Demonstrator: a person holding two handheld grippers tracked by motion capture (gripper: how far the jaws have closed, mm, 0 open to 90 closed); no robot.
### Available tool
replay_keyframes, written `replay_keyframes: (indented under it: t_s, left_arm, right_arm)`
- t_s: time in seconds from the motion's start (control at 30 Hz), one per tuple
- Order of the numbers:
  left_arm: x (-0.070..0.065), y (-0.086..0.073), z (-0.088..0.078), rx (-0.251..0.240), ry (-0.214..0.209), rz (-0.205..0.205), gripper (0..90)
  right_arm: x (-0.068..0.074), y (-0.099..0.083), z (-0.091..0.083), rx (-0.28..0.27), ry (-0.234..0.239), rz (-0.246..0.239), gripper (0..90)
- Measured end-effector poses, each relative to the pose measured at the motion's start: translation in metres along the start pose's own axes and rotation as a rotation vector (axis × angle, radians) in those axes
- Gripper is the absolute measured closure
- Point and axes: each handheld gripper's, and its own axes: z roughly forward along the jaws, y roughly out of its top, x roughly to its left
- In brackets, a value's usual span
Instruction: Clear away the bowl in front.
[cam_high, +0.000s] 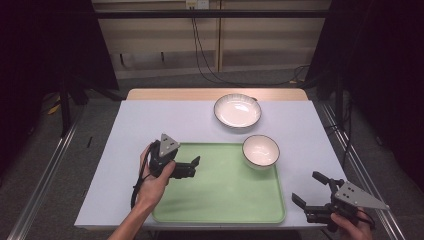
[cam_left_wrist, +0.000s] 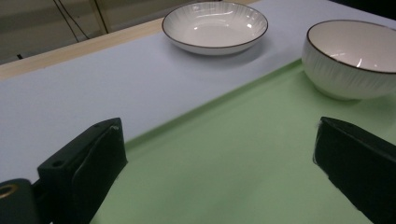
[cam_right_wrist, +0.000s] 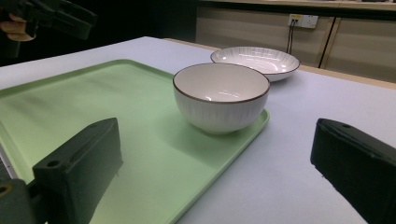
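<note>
Bowl stands upright on green tray, ahead between right gripper's spread jaws; left gripper jaws also spread.

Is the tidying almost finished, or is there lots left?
Partly. The bowl already sits in the green tray's far right corner. Neither the left gripper nor the right gripper holds anything; both are open. The plate still lies on the table beyond the tray.
</note>
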Motion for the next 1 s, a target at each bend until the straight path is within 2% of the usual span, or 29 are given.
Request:
replay_keyframes:
  t_s: [0.03,0.1,0.13,0.2,0.4,0.43,0.47,0.53,0.57,0.63,0.7,0.77,0.83,0.9,0.93,1.0]
  left_arm:
    - [0.001,-0.002,-0.004,0.002,0.006,0.004,2.5]
    - [0.001,-0.007,-0.010,-0.006,0.029,-0.018,2.4]
    - [0.002,-0.009,-0.015,0.007,0.046,-0.020,2.5]
    - [0.003,-0.012,-0.023,-0.011,0.053,-0.043,2.5]
    - [0.001,-0.020,-0.047,-0.023,0.084,-0.050,2.3]
    - [0.000,-0.022,-0.051,-0.044,0.116,-0.057,2.4]
    - [-0.001,-0.026,-0.054,-0.062,0.144,-0.044,2.3]
    - [-0.001,-0.031,-0.058,-0.041,0.129,-0.048,2.2]
    - [0.000,-0.035,-0.061,-0.046,0.120,-0.064,1.7]
    - [-0.002,-0.043,-0.066,-0.051,0.139,-0.083,2.5]
    - [-0.002,-0.049,-0.070,-0.053,0.125,-0.115,1.9]
    - [-0.006,-0.054,-0.076,-0.061,0.157,-0.094,2.1]
    - [-0.011,-0.056,-0.080,-0.046,0.157,-0.107,1.9]
    - [-0.016,-0.059,-0.082,-0.043,0.164,-0.099,1.8]
    - [-0.017,-0.062,-0.083,-0.050,0.161,-0.094,1.8]
    - [-0.017,-0.065,-0.086,-0.046,0.115,-0.099,2.4]
  right_arm:
    - [0.000,0.000,0.000,0.000,0.002,0.003,1.6]
    - [0.000,0.000,0.000,0.001,0.002,0.001,1.6]
    - [0.000,0.000,0.000,-0.002,0.000,0.002,1.6]
    - [0.001,0.000,0.000,0.001,-0.001,0.000,1.6]
    - [0.000,0.000,0.000,0.001,-0.001,-0.001,1.6]
    - [0.000,0.000,0.000,0.001,-0.003,0.001,1.6]
    - [0.000,0.000,0.000,0.001,-0.004,0.002,1.6]
    - [0.000,0.000,0.000,0.002,-0.003,0.001,1.6]
    - [0.000,0.000,0.000,0.004,0.000,0.002,1.6]
    - [0.001,0.000,0.000,0.004,-0.002,0.002,1.6]
    - [0.000,0.000,0.001,0.006,-0.003,0.004,1.6]
    - [0.000,0.000,0.001,0.005,-0.005,0.006,1.6]
    - [0.000,0.000,0.002,0.004,-0.004,0.006,1.6]
    - [0.000,0.000,0.002,0.008,-0.002,0.005,1.7]
    - [0.000,0.000,0.002,0.005,-0.003,-0.002,1.8]
    - [0.001,0.000,0.002,0.006,-0.001,0.005,1.9]
